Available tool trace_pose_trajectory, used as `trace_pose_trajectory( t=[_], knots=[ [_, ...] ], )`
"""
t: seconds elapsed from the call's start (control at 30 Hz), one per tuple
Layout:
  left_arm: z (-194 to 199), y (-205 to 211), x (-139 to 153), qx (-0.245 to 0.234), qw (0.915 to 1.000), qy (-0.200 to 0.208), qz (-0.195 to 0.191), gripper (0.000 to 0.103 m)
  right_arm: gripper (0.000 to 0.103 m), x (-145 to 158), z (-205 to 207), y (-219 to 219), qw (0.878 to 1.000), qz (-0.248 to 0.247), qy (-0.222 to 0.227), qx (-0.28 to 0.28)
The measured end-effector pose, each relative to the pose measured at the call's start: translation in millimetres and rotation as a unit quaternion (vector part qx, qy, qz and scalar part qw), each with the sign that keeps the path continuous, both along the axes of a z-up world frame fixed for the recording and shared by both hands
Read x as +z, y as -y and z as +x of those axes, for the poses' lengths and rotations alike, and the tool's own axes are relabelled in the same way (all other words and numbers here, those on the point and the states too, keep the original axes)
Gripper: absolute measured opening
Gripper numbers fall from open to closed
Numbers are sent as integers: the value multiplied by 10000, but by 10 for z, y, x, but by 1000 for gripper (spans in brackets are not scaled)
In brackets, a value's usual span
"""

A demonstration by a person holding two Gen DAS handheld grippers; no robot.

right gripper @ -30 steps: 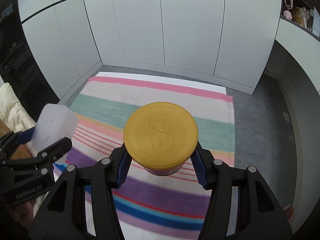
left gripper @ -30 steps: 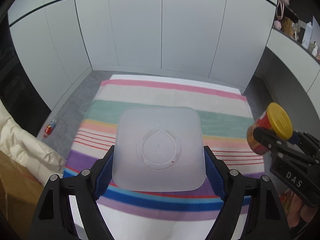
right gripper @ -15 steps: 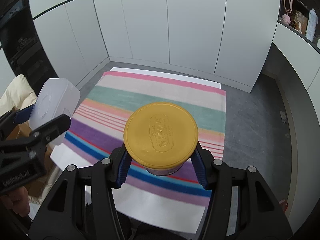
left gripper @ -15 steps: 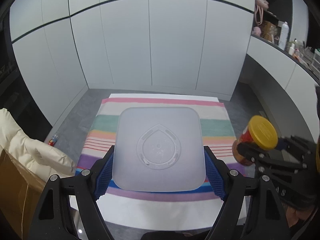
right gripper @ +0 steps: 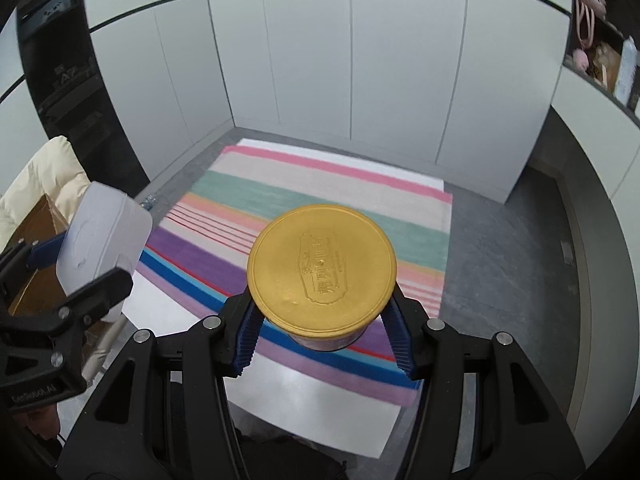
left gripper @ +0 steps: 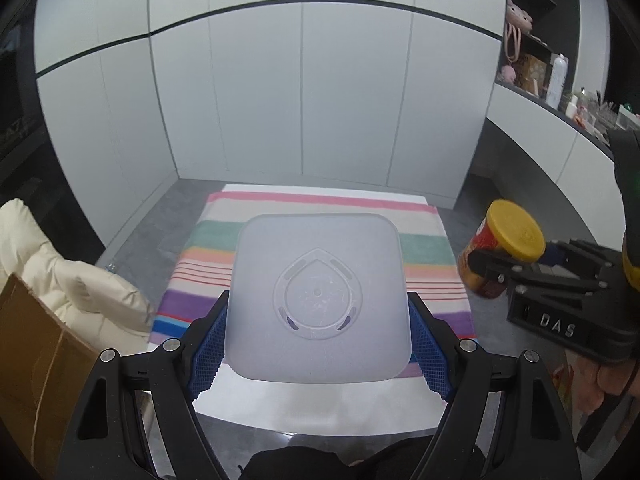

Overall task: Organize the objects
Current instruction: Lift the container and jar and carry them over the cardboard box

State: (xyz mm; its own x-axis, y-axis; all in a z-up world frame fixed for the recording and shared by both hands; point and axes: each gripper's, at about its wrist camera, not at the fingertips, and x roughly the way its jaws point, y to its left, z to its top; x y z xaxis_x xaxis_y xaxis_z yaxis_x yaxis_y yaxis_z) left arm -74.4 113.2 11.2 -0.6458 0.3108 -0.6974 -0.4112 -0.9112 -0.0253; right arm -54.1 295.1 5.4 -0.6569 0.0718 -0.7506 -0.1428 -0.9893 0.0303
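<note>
My left gripper (left gripper: 318,344) is shut on a translucent white square container (left gripper: 318,298), held high above the striped rug (left gripper: 320,208). The container also shows at the left of the right wrist view (right gripper: 102,236). My right gripper (right gripper: 322,336) is shut on a red can with a yellow lid (right gripper: 322,266), also held high over the rug (right gripper: 320,188). The can shows at the right of the left wrist view (left gripper: 502,254), in the right gripper (left gripper: 520,270). The two grippers are side by side and apart.
White cabinet doors (left gripper: 304,92) stand behind the rug. A cream padded jacket (left gripper: 60,280) lies over a cardboard box (left gripper: 32,356) at the left. A curved white counter (left gripper: 552,148) and shelves with items (left gripper: 532,68) are at the right. Grey floor (right gripper: 512,264) surrounds the rug.
Both grippers have risen and pulled back with their objects still held; the rug looks smaller and farther below.
</note>
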Motion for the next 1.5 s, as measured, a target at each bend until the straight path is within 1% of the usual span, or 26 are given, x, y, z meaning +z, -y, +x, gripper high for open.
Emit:
trace_pose_trajectory(
  t=[0.1, 0.17, 0.27, 0.47, 0.6, 0.7, 0.8, 0.87, 0.93, 1.13, 1.5],
  knots=[
    [-20, 115, 47, 86, 9999, -108, 42, 82, 57, 39, -36, 66, 9999, -67, -101, 102],
    [-35, 187, 99, 196, 9994, -270, 27, 82, 57, 25, -73, 125, 9998, -72, -106, 173],
    [-75, 310, 134, 340, 9988, -330, 76, 82, 57, 37, -126, 226, 9994, -171, -139, 268],
    [-173, 545, 33, 601, 9976, -283, 200, 82, 57, -2, -216, 441, 9985, -238, -135, 480],
    [-225, 683, -28, 784, 9964, -252, 206, 82, 57, 22, -285, 661, 9970, -16, -215, 741],
    [-230, 776, -65, 888, 9955, -266, 188, 82, 57, 50, -352, 772, 9960, -136, -237, 854],
    [-231, 880, -96, 998, 9945, -281, 167, 82, 57, 72, -400, 865, 9951, -129, -267, 938],
    [-228, 941, -111, 1001, 9944, -283, 165, 82, 57, 75, -440, 893, 9949, -227, -250, 949],
    [-219, 983, -116, 1056, 9938, -338, 94, 82, 57, 87, -483, 940, 9944, -270, -247, 988],
    [-200, 1142, -125, 1203, 9920, -374, 74, 82, 57, 108, -582, 1050, 9931, -383, -277, 1069],
    [-208, 1539, -70, 1551, 9870, -357, 222, 82, 57, 114, -727, 1407, 9901, -302, -279, 1338]
  ],
)
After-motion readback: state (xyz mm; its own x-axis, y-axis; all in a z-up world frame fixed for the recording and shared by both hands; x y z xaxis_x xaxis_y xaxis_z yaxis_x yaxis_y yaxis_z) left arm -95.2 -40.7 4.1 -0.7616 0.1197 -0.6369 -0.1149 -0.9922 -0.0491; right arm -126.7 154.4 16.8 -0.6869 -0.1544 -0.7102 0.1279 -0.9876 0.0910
